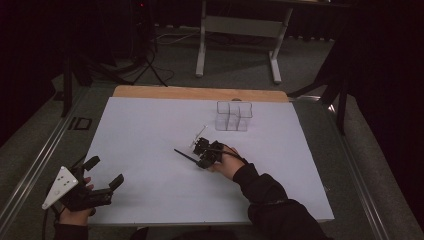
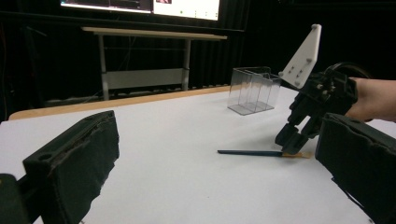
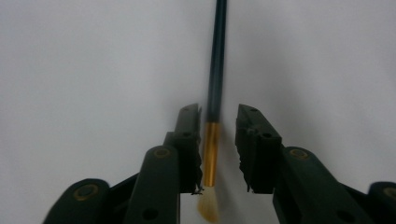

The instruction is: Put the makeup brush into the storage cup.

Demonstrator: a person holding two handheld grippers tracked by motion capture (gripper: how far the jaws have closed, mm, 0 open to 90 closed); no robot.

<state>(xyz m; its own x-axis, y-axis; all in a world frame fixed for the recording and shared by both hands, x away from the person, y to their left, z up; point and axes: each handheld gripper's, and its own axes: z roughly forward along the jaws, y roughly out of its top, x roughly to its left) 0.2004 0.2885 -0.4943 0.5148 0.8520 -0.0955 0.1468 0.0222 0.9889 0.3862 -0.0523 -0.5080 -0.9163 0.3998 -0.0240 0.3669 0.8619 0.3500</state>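
Right hand-held gripper (image 3: 218, 135) unclenched astride paintbrush (image 3: 212, 149) (bristle tip blurred), left hand-held gripper (image 1: 104, 173) spread, empty.

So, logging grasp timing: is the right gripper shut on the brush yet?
No: right gripper open; gaps separate both jaws from the paintbrush lying between them.

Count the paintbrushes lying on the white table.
1. A dark-handled paintbrush with a gold ferrule lies mid-table, its ferrule between the open jaws of the right gripper, in front of the clear plastic compartment box. None seems hidden.

Dark-handled paintbrush (image 3: 216, 84), gold ferrule, apparently flat on white sheet (image 1: 150, 145)
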